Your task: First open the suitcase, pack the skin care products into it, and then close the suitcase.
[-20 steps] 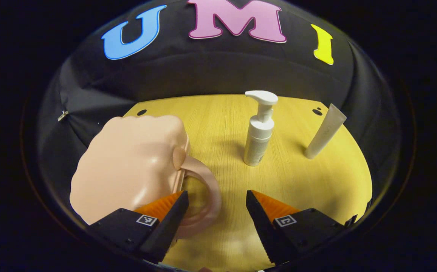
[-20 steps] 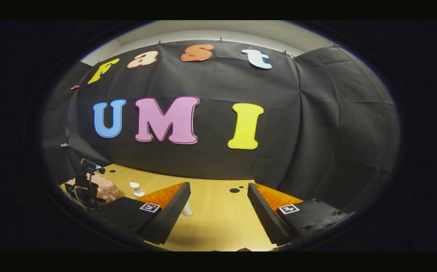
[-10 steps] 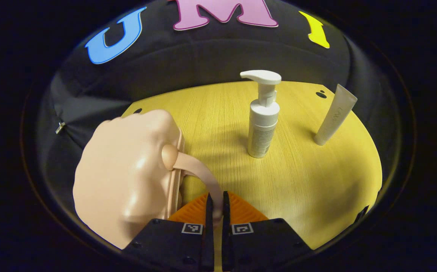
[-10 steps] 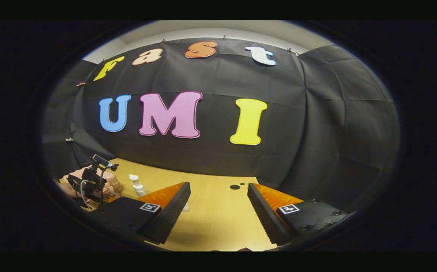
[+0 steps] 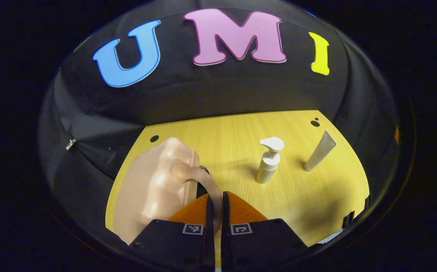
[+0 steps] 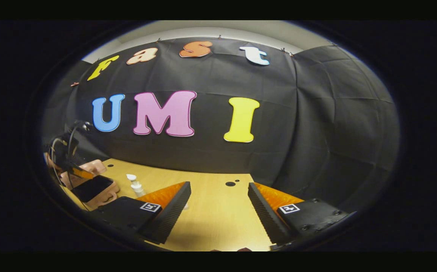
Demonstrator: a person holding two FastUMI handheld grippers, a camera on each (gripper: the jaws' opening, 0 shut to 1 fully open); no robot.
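Left hand-held gripper [image 5: 215, 211] pinches suitcase handle [image 5: 208, 183]; pump bottle [image 5: 269, 161], seemingly a tube [image 5: 319, 152] nearby.

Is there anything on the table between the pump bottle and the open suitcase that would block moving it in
Nothing visible does. In the left gripper view, bare table lies between the pump bottle and the suitcase. The tube stands on the bottle's far side.

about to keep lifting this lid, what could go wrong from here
1. The left gripper pinches only the thin handle of the suitcase; it may slip and the lid drop.
2. The upright pump bottle and tube stand close by; a swing could topple them.
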